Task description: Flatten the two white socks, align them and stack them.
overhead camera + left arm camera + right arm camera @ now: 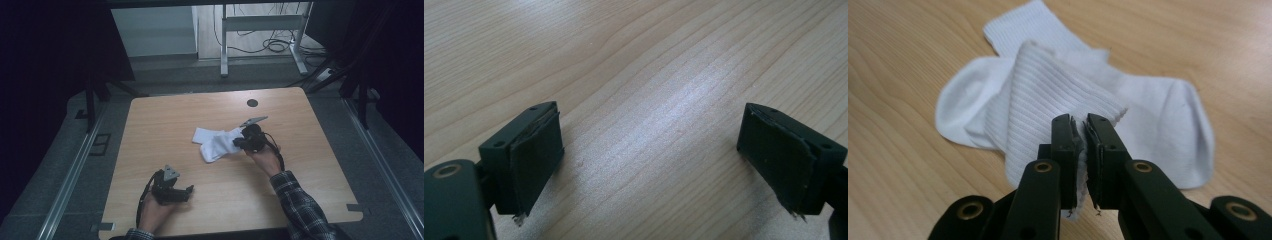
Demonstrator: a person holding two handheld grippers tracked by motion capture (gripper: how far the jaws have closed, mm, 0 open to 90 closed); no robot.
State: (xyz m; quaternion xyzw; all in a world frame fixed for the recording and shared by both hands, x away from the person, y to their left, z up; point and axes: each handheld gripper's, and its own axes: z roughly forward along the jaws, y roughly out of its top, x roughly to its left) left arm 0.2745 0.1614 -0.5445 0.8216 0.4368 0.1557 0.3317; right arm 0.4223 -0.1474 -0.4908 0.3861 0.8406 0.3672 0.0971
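Observation:
A pair of white socks (216, 142) lies near the middle of the wooden table (165, 125). My right gripper (239, 143) is at the socks' right edge, shut on the ribbed cuff of one white sock (1048, 95), which is lifted and folded over the other sock (1168, 125) lying flat. The cuff fabric is pinched between the jaws of the right gripper (1081, 135). My left gripper (189, 191) rests near the table's front left, pointing right. In the left gripper view its jaws stand wide apart over bare wood, and the left gripper (649, 155) holds nothing.
A dark round cable hole (252, 103) sits in the table near its far edge. Beyond the table are a white desk frame (260, 25) and cables on the floor. Metal rails (75, 165) run along both sides of the table.

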